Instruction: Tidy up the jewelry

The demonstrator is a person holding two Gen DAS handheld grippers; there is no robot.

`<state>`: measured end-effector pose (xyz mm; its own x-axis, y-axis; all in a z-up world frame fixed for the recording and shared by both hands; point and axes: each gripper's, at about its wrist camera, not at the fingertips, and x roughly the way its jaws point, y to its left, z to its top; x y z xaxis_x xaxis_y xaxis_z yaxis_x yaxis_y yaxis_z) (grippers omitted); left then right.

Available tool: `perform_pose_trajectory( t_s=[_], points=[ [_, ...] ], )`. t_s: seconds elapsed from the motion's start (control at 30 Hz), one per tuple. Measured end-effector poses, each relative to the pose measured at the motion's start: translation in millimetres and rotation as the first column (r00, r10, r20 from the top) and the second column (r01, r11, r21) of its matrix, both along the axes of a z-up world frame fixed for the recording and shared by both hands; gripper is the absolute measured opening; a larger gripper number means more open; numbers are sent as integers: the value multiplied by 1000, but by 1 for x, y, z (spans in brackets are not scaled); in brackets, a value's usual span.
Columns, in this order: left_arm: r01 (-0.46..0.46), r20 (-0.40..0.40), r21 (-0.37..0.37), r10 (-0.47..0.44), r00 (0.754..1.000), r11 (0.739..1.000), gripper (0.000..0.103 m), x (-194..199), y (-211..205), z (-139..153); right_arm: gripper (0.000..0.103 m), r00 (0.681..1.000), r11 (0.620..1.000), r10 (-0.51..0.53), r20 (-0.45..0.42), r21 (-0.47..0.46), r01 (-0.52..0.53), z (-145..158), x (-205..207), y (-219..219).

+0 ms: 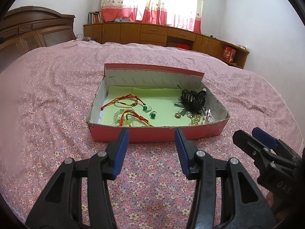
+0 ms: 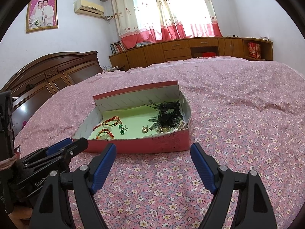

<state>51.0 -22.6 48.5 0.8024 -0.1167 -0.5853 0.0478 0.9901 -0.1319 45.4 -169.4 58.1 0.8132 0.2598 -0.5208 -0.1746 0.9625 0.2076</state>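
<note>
A red cardboard box (image 1: pixel 158 134) with a pale green lining sits on the bed; it also shows in the right wrist view (image 2: pixel 152 145). Inside lie red-and-yellow cord bracelets (image 1: pixel 125 101), green bead earrings (image 1: pixel 152 115), a black feathered hair clip (image 1: pixel 192 98) and gold and pearl pieces (image 1: pixel 194 119). My left gripper (image 1: pixel 151 135) is open and empty, just in front of the box's near wall. My right gripper (image 2: pixel 152 150) is open and empty, also in front of the box. The right gripper shows at the right of the left wrist view (image 1: pixel 253 139).
A pink floral bedspread (image 1: pixel 148 181) covers the bed around the box. A dark wooden headboard (image 2: pixel 47 74) stands at the left. Wooden cabinets (image 1: pixel 152 34) and pink curtains line the far wall.
</note>
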Motion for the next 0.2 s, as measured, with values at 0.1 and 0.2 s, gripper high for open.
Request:
perform_pose_trajectory(
  t_s=[0.1,0.2],
  points=[
    [1,-1,0,-1,1000,1000,41,0,0,0,82,1000,1000,0,-2,0,0,0,1,0],
    [5,0,7,-5,1000,1000,41,0,0,0,82,1000,1000,-2,-5,1,2,0,1,-1]
  ],
)
